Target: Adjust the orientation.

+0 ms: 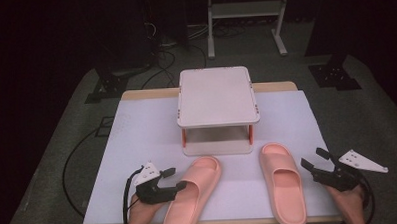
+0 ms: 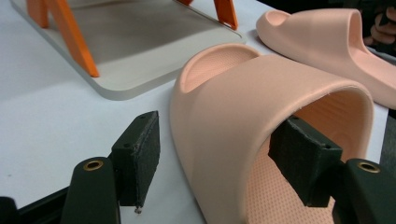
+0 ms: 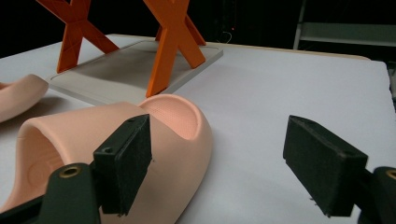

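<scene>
Two pink slides on the white-covered table, before a small rack

The left slide (image 1: 193, 192) lies sole down near the table's front edge, toe tilted toward the rack (image 1: 217, 96) (a two-tier grey stand on orange legs, standing mid-table toward the back edge). The right slide (image 1: 283, 181) lies sole down near the front-right corner, well apart from its mate.

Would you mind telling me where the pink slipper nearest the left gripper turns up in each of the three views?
High view: the left slipper lies bottom centre-left, beside the left gripper.
Left gripper view: left slipper in the centre foreground, its strap wall between the open jaws.
Right gripper view: left slipper at the far left edge, partly cut off.
Shared landmark: the orange-legged stand.
</scene>
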Tool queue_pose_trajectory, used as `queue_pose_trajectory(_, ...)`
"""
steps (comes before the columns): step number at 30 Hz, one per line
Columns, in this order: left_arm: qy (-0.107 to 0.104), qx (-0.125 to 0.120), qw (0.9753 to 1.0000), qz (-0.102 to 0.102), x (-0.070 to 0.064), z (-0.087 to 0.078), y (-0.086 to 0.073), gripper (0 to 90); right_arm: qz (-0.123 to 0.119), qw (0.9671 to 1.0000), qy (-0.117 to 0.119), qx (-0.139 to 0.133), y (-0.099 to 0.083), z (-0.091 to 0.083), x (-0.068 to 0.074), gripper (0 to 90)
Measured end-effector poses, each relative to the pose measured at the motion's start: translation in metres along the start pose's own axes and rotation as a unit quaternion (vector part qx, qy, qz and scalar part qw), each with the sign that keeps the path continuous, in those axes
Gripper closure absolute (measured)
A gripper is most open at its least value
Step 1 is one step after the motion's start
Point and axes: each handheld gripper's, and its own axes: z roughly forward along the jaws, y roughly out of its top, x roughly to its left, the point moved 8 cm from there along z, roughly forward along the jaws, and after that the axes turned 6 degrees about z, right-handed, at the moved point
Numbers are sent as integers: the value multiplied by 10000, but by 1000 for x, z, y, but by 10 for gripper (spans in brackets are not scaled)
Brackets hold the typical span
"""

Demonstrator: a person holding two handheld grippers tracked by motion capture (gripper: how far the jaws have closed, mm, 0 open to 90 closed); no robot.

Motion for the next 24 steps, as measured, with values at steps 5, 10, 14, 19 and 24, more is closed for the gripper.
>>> queue_pose_trajectory(5, -46, 49, 10000, 66, -4, 3, -1, 337, 25, 10000, 29, -22, 1, -2, 1, 231)
queue_pose_trajectory(10, -55, 60, 10000, 50, -5, 3, -2, 338, 31, 10000, 78, -16, 1, -2, 2, 231)
queue_pose_trajectory(14, -82, 73, 9999, 75, -6, 5, -2, 340, 17, 9999, 136, 0, 1, -2, 4, 231)
queue_pose_trajectory(19, -99, 71, 9998, 142, -8, 5, -2, 366, 58, 9998, 188, -96, 4, -5, 6, 230)
queue_pose_trajectory(24, -141, 88, 9997, 152, -8, 5, -2, 399, 6, 9997, 215, -105, 6, -9, 10, 230)
